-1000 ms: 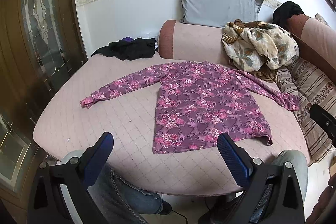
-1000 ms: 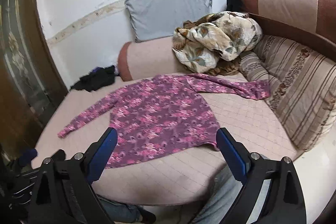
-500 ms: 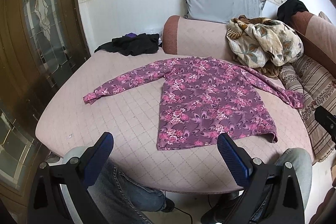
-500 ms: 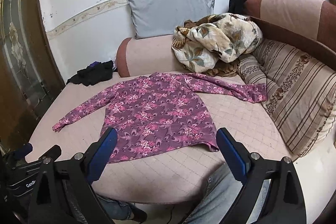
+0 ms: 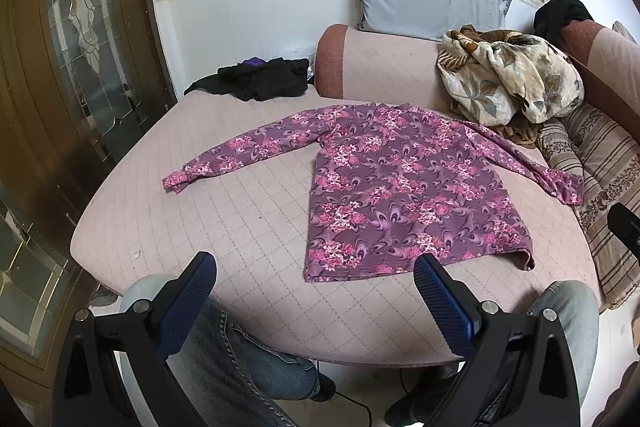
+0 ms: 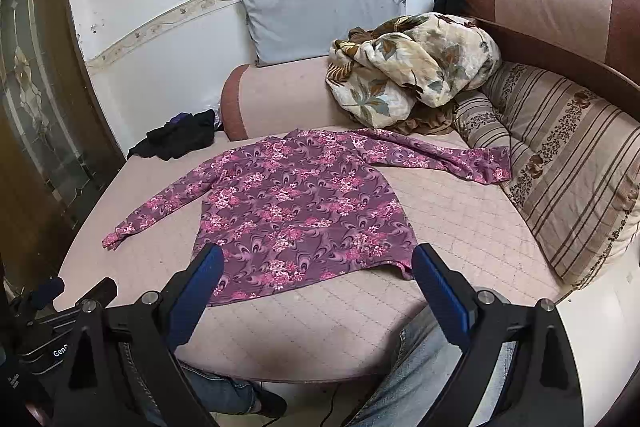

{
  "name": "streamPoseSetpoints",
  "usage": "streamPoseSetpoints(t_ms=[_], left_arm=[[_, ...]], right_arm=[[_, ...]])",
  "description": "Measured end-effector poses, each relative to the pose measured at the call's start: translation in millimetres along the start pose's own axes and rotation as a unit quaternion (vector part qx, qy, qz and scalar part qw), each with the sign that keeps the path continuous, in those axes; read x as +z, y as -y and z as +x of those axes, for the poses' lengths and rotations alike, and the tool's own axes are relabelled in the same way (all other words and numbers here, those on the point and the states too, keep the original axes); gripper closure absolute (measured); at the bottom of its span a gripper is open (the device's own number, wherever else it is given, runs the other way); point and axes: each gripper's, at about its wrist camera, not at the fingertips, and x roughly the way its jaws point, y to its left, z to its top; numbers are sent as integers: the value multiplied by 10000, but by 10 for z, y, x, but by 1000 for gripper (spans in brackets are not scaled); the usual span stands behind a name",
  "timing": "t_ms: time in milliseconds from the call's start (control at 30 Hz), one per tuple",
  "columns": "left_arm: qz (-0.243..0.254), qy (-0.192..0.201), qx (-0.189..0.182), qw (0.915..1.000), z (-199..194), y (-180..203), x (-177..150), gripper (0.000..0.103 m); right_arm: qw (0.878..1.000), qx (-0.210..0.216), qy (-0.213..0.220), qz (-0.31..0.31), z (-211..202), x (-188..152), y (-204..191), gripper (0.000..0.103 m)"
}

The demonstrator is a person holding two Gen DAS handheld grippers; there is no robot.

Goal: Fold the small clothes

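Note:
A purple long-sleeved floral shirt (image 5: 400, 183) lies flat on the pink quilted sofa seat (image 5: 224, 227), both sleeves spread out, hem towards me. It also shows in the right wrist view (image 6: 300, 207). My left gripper (image 5: 316, 267) is open and empty, held above the seat's front edge, near the hem's left corner. My right gripper (image 6: 318, 263) is open and empty, hovering over the shirt's hem. The left gripper's body (image 6: 52, 311) shows at the lower left of the right wrist view.
A crumpled floral blanket (image 5: 508, 79) and a grey pillow (image 5: 424, 3) sit at the back. Dark clothes (image 5: 260, 79) lie at the back left. A striped cushion (image 6: 560, 163) lines the right side. A glass-panelled door (image 5: 80, 47) stands left. My jeans-clad knees (image 5: 240, 359) are below.
Both grippers have tilted and moved slightly, so the shirt sits a little lower and nearer in both views. Both stay open and the shirt has not moved.

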Motion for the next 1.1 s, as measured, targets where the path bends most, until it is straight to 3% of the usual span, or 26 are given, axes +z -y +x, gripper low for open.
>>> streamPoseSetpoints(t_ms=[767, 967, 1100], left_arm=[[75, -57, 21, 10000, 72, 23, -33, 2], [0, -604, -327, 9976, 508, -7, -33, 2], [-216, -1037, -452, 9933, 923, -97, -14, 3]], right_arm=[[10000, 11, -18, -18, 25, -11, -12, 8], [9992, 8, -361, 153, 439, 20, 217, 12], [9966, -107, -710, 394, 871, 37, 470, 27]])
